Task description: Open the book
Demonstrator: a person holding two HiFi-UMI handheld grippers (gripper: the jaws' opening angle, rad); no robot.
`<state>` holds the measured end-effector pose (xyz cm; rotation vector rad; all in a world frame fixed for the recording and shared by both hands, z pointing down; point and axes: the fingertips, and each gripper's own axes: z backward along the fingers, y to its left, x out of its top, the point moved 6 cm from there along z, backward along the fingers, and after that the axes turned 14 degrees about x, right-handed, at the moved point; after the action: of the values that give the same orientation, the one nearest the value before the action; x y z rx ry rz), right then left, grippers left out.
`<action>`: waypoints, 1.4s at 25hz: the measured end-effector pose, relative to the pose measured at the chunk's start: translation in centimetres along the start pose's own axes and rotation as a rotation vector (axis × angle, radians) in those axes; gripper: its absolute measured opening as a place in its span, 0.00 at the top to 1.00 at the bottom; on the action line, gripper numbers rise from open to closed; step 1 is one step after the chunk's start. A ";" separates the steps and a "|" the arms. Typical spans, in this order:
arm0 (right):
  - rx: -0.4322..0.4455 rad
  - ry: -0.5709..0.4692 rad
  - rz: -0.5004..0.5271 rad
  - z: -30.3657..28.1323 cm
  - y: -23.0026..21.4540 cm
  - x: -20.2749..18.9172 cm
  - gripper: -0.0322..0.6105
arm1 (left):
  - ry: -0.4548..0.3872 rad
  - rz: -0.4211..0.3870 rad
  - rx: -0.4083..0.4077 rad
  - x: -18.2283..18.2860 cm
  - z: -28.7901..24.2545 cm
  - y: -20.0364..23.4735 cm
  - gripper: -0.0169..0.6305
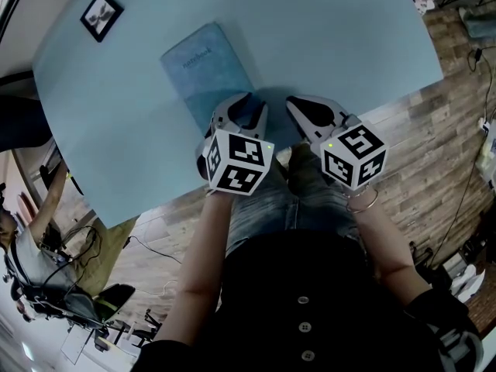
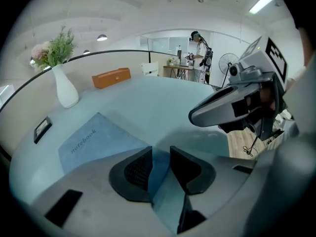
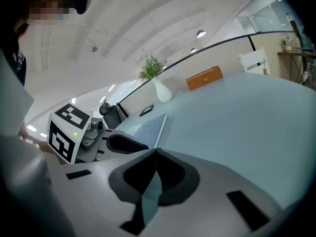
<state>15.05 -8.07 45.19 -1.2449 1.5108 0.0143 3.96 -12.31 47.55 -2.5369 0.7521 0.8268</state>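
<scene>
A closed blue notebook (image 1: 205, 72) with "notebook" printed on its cover lies flat on the light-blue table (image 1: 325, 37). My left gripper (image 1: 246, 103) points down at the notebook's near right corner. In the left gripper view its jaws (image 2: 160, 154) stand apart, and the blue cover (image 2: 94, 142) shows in the gap with neither pad pressing on it. My right gripper (image 1: 293, 103) hovers over bare table just right of the notebook. Its fingertips (image 3: 157, 153) meet with nothing between them. From there the notebook (image 3: 148, 127) lies ahead to the left.
A small black picture frame (image 1: 101, 15) lies at the table's far left. A white vase with flowers (image 2: 64, 88) and an orange box (image 2: 111, 77) stand at the far edge. The table's near edge runs just below both grippers, with wooden floor (image 1: 434, 130) beyond. A person (image 2: 200, 53) stands far back.
</scene>
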 end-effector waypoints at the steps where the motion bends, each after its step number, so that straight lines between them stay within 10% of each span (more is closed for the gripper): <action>1: 0.002 0.000 0.002 -0.1 0.1 0.1 0.95 | -0.005 0.002 -0.007 0.0 0.1 0.0 0.81; 35: 0.089 0.040 0.136 -2.8 2.5 3.5 0.95 | -0.167 0.245 0.017 1.4 6.0 3.0 0.93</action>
<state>12.02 -10.97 42.21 -1.0760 1.6118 0.0118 0.56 -12.26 41.63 -2.3548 1.0221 1.0900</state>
